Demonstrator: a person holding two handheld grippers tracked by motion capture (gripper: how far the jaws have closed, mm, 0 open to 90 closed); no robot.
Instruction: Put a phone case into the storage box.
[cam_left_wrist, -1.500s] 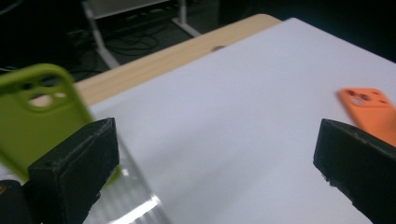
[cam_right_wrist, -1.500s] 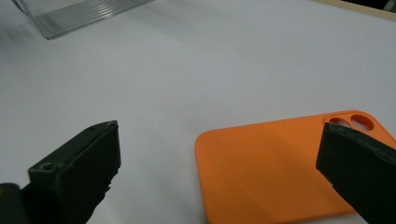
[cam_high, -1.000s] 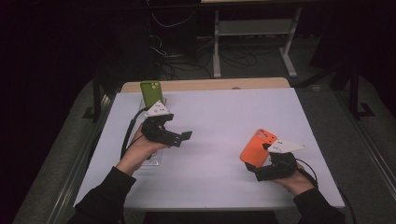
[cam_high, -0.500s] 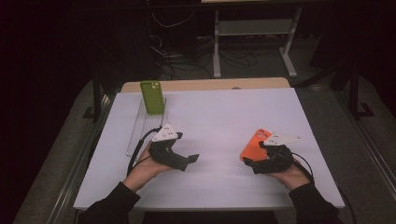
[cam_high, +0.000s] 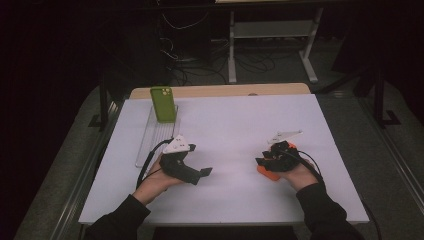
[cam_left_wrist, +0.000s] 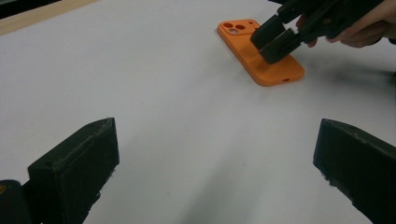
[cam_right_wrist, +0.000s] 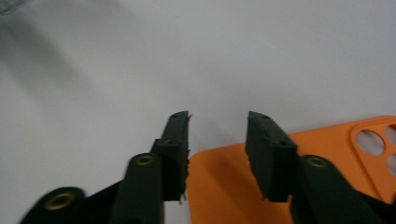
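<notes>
In the high view, your right gripper sat lower right over the orange phone case lying flat on the counter, ready to pick it up. The left gripper view showed your left gripper with jaws spread wide on nothing, waiting. In the right gripper view the jaws had just been closing, the case's edge between them but not yet pinched.

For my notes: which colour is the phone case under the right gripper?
Orange phone case; clearest in left gripper view.

Left claw gapes wide; right claw has just been narrowing.

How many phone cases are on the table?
2: the green phone case stands at the far end of the clear rack on the left; the orange phone case lies flat under the right gripper.
</notes>
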